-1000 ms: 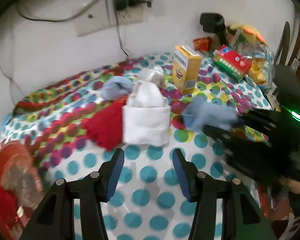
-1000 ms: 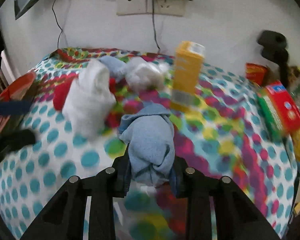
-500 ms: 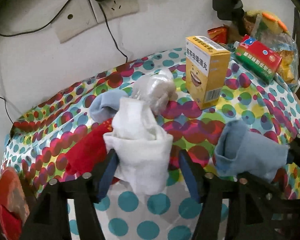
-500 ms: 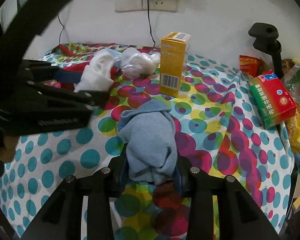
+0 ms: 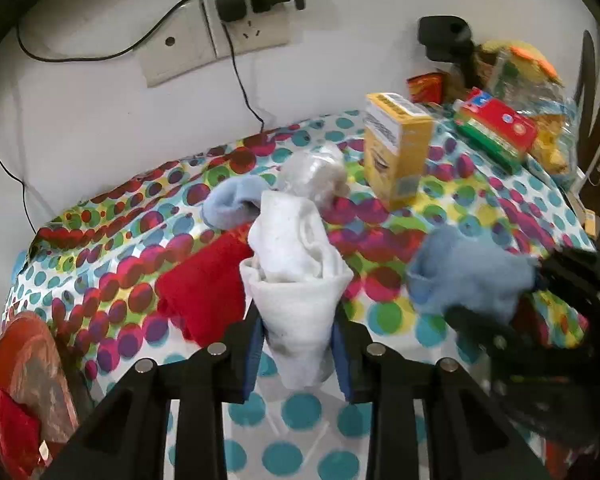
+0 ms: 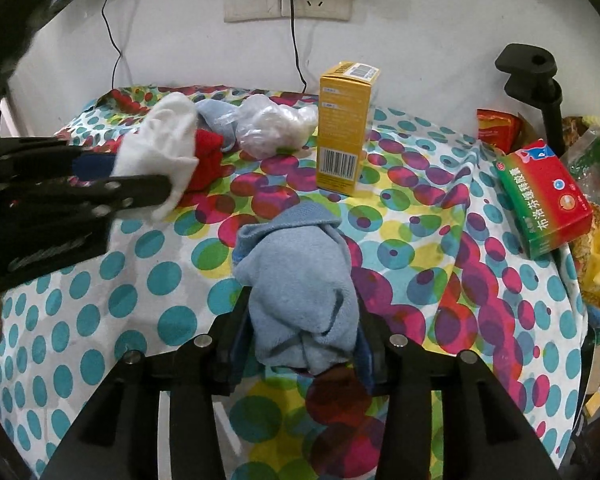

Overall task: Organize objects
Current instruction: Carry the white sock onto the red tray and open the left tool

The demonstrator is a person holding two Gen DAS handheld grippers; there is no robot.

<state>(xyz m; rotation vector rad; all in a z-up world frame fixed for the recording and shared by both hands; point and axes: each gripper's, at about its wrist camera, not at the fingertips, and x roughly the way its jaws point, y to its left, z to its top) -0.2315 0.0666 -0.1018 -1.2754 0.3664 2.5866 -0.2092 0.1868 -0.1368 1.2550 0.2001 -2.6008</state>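
A rolled white sock point(image 5: 296, 268) stands on the dotted tablecloth point(image 5: 292, 404), and my left gripper point(image 5: 298, 344) is shut on its lower half. From the right wrist view, that left gripper point(image 6: 148, 176) comes in from the left with the white sock point(image 6: 164, 144). My right gripper point(image 6: 302, 336) has a blue sock bundle point(image 6: 300, 280) between its pads. The pads still touch it while the jaws are opening. In the left wrist view the right gripper point(image 5: 512, 292) and its blue sock point(image 5: 472, 276) sit at the right.
A red sock point(image 5: 204, 284), a second blue sock point(image 5: 232, 202) and a crumpled plastic bag point(image 5: 312, 174) lie behind the white sock. A yellow box point(image 6: 344, 128) stands upright mid-table. A red-green box point(image 6: 544, 196), snack bags and a black clamp stand point(image 6: 532, 80) crowd the right edge.
My left gripper moved forward around the white sock, opened wide, then closed on it. The right gripper kept the blue sock in place.
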